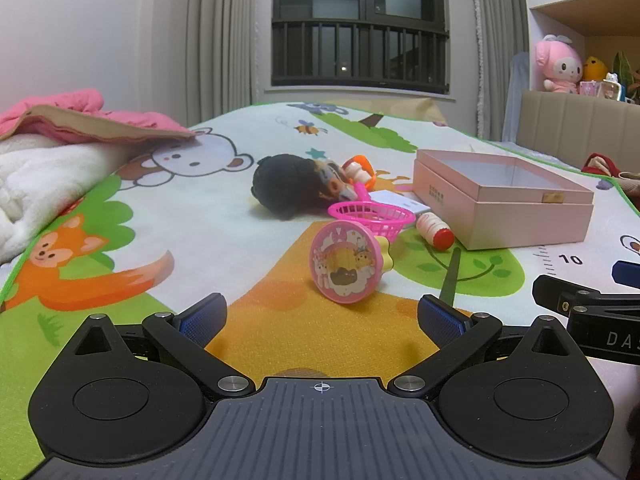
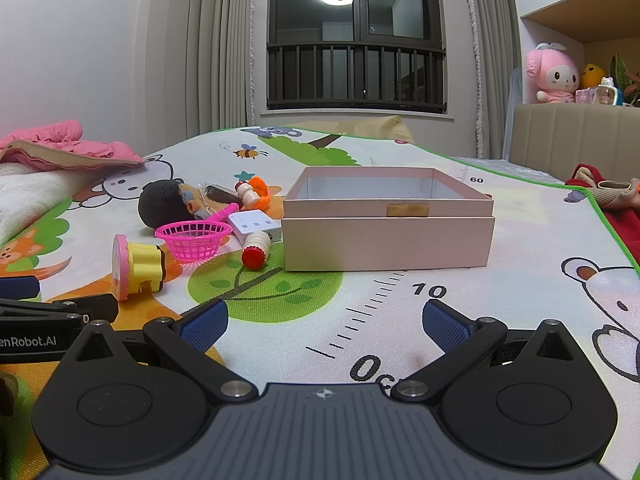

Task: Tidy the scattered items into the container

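Note:
An open pink box (image 1: 504, 200) (image 2: 388, 224) stands on the cartoon play mat (image 1: 224, 224) (image 2: 520, 300). Left of it lie scattered toys: a pink round stamp toy (image 1: 346, 266) (image 2: 138, 266), a pink toy basket (image 1: 372, 216) (image 2: 192, 238), a small bottle with a red cap (image 1: 436, 232) (image 2: 256, 250), a white card box (image 1: 400, 202) (image 2: 254, 224), a black plush doll (image 1: 292, 188) (image 2: 166, 202), and an orange and white toy (image 1: 360, 170) (image 2: 254, 192). My left gripper (image 1: 320, 322) is open and empty, just short of the stamp toy. My right gripper (image 2: 324, 326) is open and empty in front of the box.
A dark thin stick (image 1: 450, 278) lies by the left gripper's right finger. A pink jacket (image 1: 80, 120) and a white blanket (image 1: 44, 184) lie at the mat's left. Red clothing (image 2: 616, 204) lies at the right edge. A shelf with plush toys (image 2: 554, 74) stands behind.

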Available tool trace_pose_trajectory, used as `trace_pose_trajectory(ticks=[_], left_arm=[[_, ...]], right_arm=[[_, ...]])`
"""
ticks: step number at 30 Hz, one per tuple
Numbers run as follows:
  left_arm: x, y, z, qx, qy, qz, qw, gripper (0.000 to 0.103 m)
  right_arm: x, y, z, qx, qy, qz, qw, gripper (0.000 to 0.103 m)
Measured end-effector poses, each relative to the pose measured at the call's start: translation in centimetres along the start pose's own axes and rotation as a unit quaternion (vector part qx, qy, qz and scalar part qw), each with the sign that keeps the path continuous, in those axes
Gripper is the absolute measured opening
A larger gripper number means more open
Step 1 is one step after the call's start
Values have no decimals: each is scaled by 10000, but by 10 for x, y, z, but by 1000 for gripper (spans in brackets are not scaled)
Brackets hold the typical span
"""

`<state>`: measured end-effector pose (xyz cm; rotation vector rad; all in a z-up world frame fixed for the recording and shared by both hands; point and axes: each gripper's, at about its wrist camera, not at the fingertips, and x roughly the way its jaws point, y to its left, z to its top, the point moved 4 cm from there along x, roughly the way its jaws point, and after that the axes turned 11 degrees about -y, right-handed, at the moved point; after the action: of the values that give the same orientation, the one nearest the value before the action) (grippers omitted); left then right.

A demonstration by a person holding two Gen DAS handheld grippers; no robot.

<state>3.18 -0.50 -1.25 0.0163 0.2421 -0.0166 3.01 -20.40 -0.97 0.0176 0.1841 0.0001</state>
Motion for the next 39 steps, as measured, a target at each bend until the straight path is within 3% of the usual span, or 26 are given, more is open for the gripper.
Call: trace_pose_trajectory(ticks=[11, 14, 19, 27, 33, 36, 38, 39], left_arm=[[4, -3, -1, 111, 123, 9, 9999, 103], [7, -4, 1, 83, 218, -200, 9995, 103], [14, -6, 11, 173, 40, -484, 9987, 103], [58, -14, 19, 492, 573, -636, 9951, 103], [74, -11, 23, 504, 585, -542, 9955, 103], [75, -12, 22, 514, 587, -583, 9952, 95], [77, -14, 21, 534, 599, -628, 9948, 74], [79, -15, 20, 528, 613, -656, 9946, 74]], right_arm=[[1, -1, -2, -39, 98, -19, 9999, 103], [2, 0, -3, -58, 123, -38, 9999, 103], [1, 1, -4, -79, 83, -64, 9999, 103], [3, -3, -5, 43, 95, -29, 9999, 103], [4, -4, -6, 140, 150, 10, 9998, 103], [8, -6, -8, 218, 281, 54, 9994, 103], [13, -7, -10, 292, 477, 120, 9984, 103], [16, -7, -11, 335, 604, 157, 9975, 103]])
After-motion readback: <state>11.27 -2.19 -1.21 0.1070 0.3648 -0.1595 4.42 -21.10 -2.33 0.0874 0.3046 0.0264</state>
